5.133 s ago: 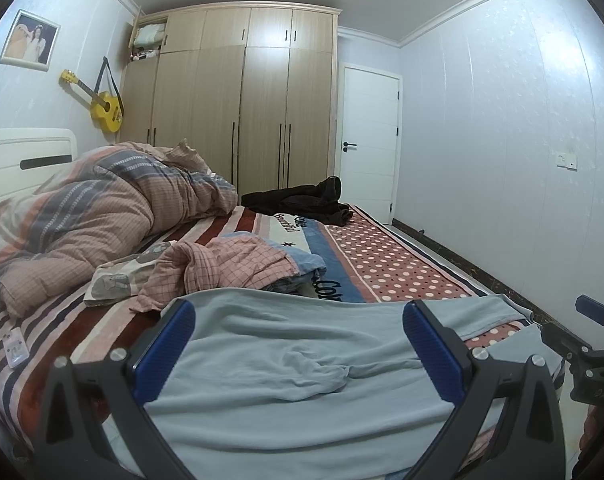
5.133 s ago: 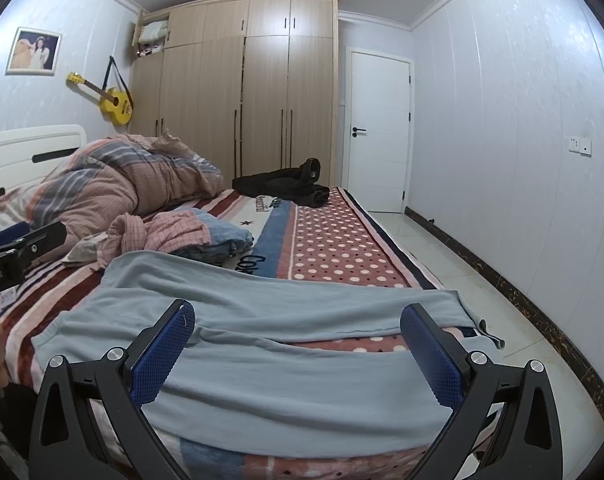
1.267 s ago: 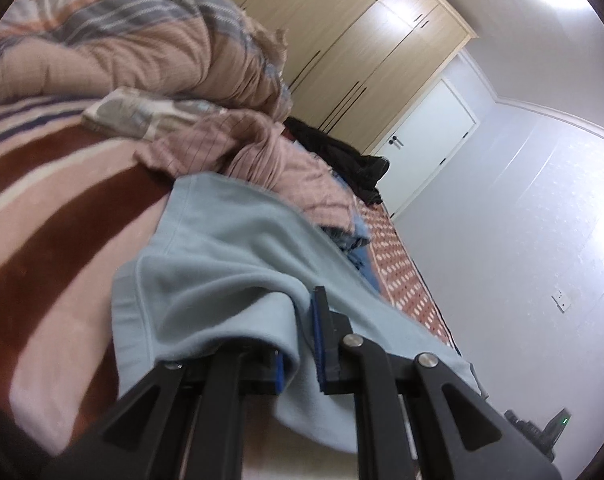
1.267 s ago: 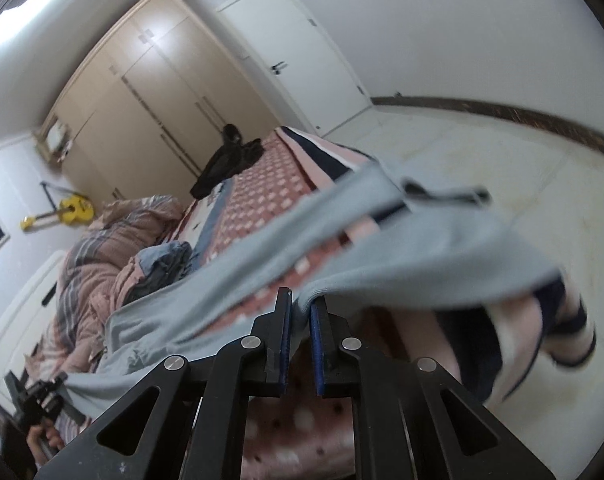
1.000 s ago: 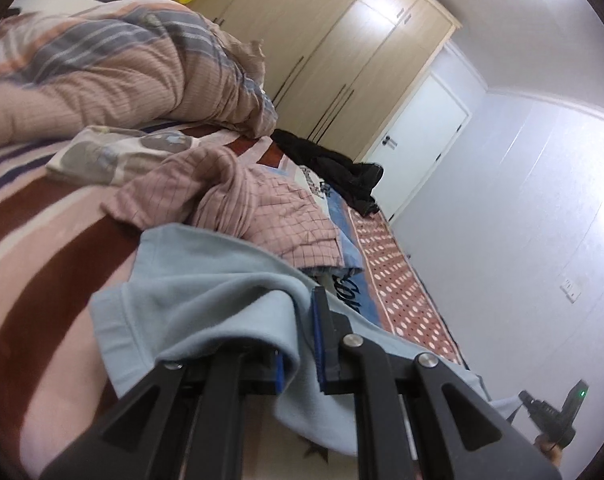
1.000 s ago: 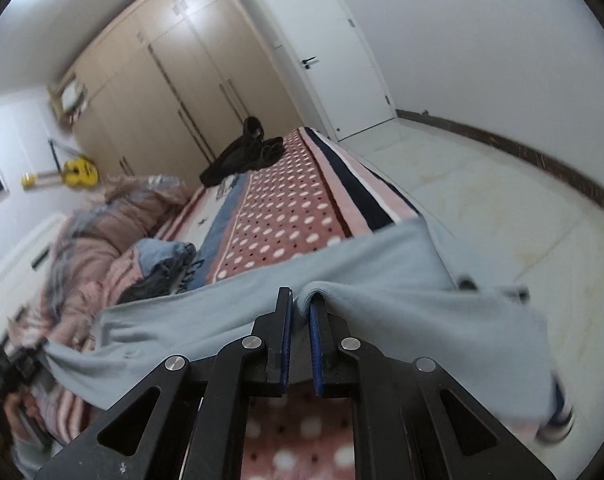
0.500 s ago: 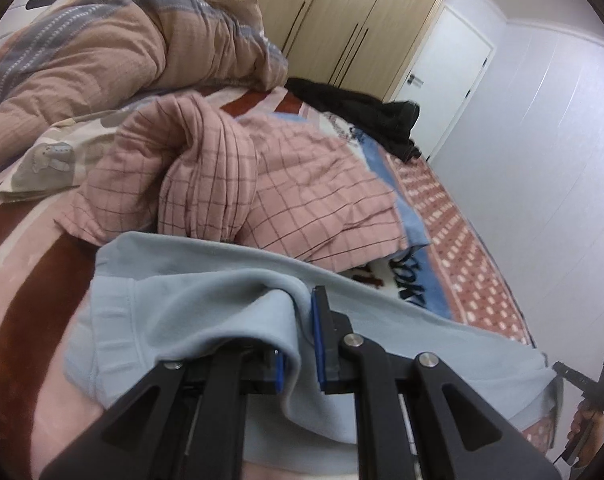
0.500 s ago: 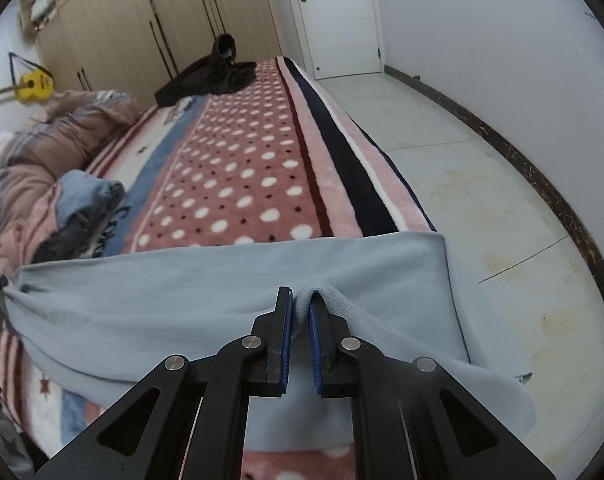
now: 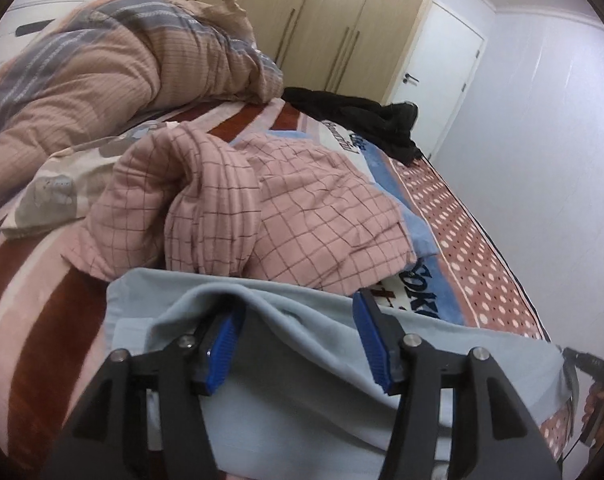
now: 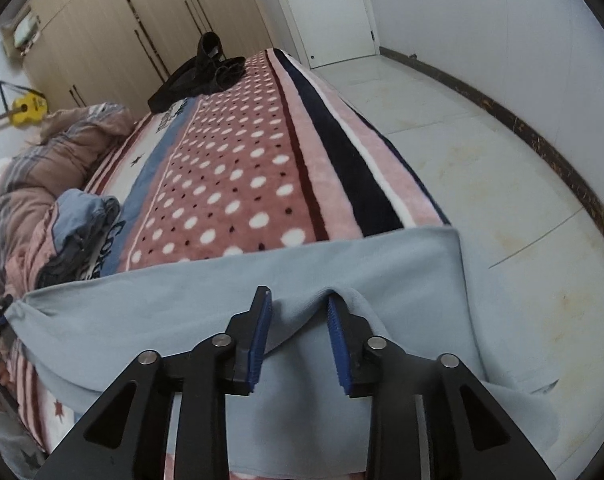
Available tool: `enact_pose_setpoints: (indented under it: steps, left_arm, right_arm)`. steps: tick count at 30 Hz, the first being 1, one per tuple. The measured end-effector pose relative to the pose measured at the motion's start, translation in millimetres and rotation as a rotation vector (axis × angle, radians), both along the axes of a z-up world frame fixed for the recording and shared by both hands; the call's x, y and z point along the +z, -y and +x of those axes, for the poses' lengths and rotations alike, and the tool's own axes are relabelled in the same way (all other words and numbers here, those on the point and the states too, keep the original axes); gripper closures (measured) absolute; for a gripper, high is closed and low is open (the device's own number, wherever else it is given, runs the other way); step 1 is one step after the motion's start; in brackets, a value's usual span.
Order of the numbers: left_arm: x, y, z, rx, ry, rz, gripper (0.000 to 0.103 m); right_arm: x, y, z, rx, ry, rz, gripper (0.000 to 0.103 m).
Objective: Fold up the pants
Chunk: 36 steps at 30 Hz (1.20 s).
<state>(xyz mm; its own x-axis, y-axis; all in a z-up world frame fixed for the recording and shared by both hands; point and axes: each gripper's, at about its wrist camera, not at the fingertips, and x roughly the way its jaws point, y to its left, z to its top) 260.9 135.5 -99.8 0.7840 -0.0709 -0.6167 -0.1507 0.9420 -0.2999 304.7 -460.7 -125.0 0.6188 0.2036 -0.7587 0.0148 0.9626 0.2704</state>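
A bed (image 10: 238,168) with a dotted blanket faces a wardrobe (image 9: 321,20). The pale blue pants (image 10: 182,312) lie lengthwise along its near edge (cuffs overhanging). The left gripper (image 9: 294,340) and right gripper (image 10: 298,340) are both parted, holding nothing.

pants (image 9: 321,364) across bed (image 10: 238,184) edge, checked garment (image 9: 262,208) behind

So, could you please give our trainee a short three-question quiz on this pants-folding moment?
1. True or false: the left gripper is shut on the light blue pants.
2. What lies just beyond the pants in the left wrist view: A) pink checked garment, B) yellow towel, C) grey pillow?
3. Which colour are the right gripper's finger pads?

Key: 1 false, its jaws stand apart; 2 A; 3 blue.
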Motion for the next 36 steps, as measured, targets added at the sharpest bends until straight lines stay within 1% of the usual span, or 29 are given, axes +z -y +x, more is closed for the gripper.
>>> enact_pose_setpoints:
  steps: [1,2,3,4,6,7,9,12,13,14,15,16,17,19,21,24,26,30,36]
  left_arm:
    - [1,2,0,-0.015,-0.004,0.006,0.044]
    - [3,5,-2,-0.034,-0.009,0.019,0.041]
    - [6,7,-5,-0.050,-0.004,0.029,0.037]
    - [8,9,-8,-0.062,0.003,0.027,0.036]
    - [15,11,-17,-0.100,0.013,0.002,0.035]
    - [17,12,-21,-0.116,0.018,-0.008,0.034]
    - [22,18,-28,-0.157,0.020,-0.017,0.029]
    - [22,29,-35,-0.207,0.010,-0.022,0.028]
    - [22,33,-37,-0.220,0.007,-0.025,0.028]
    - [20,37,-38,-0.236,0.000,-0.029,0.028]
    - [18,41,-40,-0.251,-0.007,-0.032,0.028]
    - [16,44,-41,-0.266,-0.013,-0.033,0.028]
    - [12,50,-41,-0.288,-0.023,-0.034,0.028]
    - [4,60,-42,-0.334,-0.041,-0.037,0.028]
    - [-3,66,-42,-0.355,-0.057,-0.034,0.028]
    - [-13,70,-39,-0.361,-0.085,-0.025,0.028]
    - [-16,67,-39,-0.354,-0.093,-0.029,0.028]
    - [-16,55,-33,-0.340,-0.090,-0.021,0.028]
    - [-15,36,-27,-0.319,-0.061,-0.022,0.028]
  right_arm:
    - [1,-3,1,0.005,-0.001,0.001,0.064]
    - [3,-8,1,0.018,-0.007,0.009,0.049]
    - [5,-14,0,0.043,-0.014,0.017,0.041]
    - [7,-20,-3,0.064,-0.009,0.013,0.033]
    - [16,-38,-15,0.114,0.015,-0.033,0.032]
    - [19,-43,-20,0.128,0.021,-0.035,0.032]
    - [28,-57,-34,0.183,0.046,0.012,0.033]
    - [35,-84,-51,0.280,0.056,0.067,0.033]
    - [34,-92,-55,0.308,0.055,0.070,0.036]
    - [33,-105,-59,0.347,0.053,0.069,0.049]
    - [30,-116,-62,0.383,0.045,0.063,0.057]
    - [24,-129,-64,0.427,0.027,0.060,0.072]
    - [19,-139,-65,0.459,0.013,0.066,0.081]
    - [4,-161,-65,0.524,-0.021,0.068,0.085]
    - [-11,-179,-66,0.556,-0.043,0.035,0.085]
    - [-31,-193,-58,0.572,-0.078,0.040,0.089]
    - [-39,-198,-54,0.575,-0.074,0.033,0.089]
    - [-41,-208,-37,0.573,-0.059,0.022,0.089]
    - [-34,-220,4,0.564,-0.037,-0.024,0.092]
